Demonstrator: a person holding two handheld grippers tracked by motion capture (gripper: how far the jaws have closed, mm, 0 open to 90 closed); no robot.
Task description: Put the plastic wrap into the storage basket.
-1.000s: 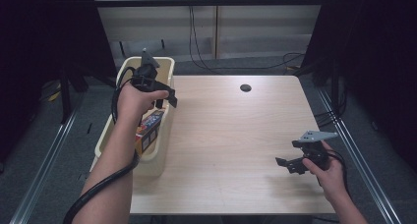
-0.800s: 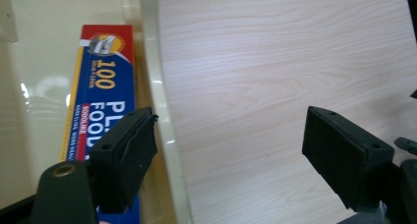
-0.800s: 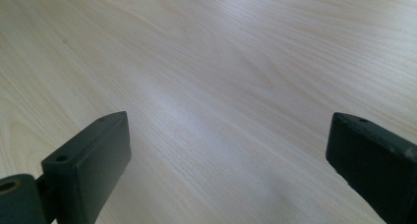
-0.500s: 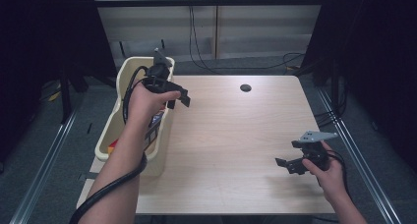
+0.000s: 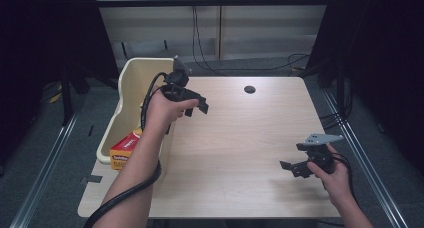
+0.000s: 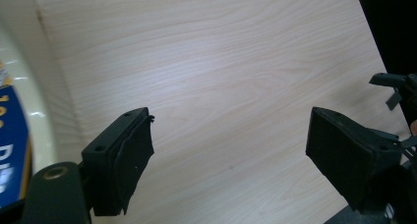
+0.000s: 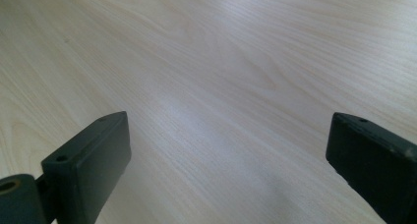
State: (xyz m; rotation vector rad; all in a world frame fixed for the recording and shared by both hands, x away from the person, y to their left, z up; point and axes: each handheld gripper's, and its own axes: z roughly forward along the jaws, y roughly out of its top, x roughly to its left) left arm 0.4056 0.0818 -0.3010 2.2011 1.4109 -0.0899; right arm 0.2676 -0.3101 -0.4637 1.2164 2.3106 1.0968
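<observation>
Left claw [image 5: 196, 104] hung over the table [image 5: 240, 138], just right of the cream bin [image 5: 131, 83], its jaws apart w/ nothing between them, having just been opening. Orange box [image 5: 125, 149] sat at the bin's near end, touching its wall. Right claw [image 5: 296, 168] hovered low near the table's right front corner, jaws wide, empty.

High view sits above your side, looking forward and down over the whole table [image 5: 240, 153]. Your left gripper view rides close over the wood, bin [image 6: 29, 111] wall left of its jaws. Right gripper view skims lower. All three views share the tabletop.
</observation>
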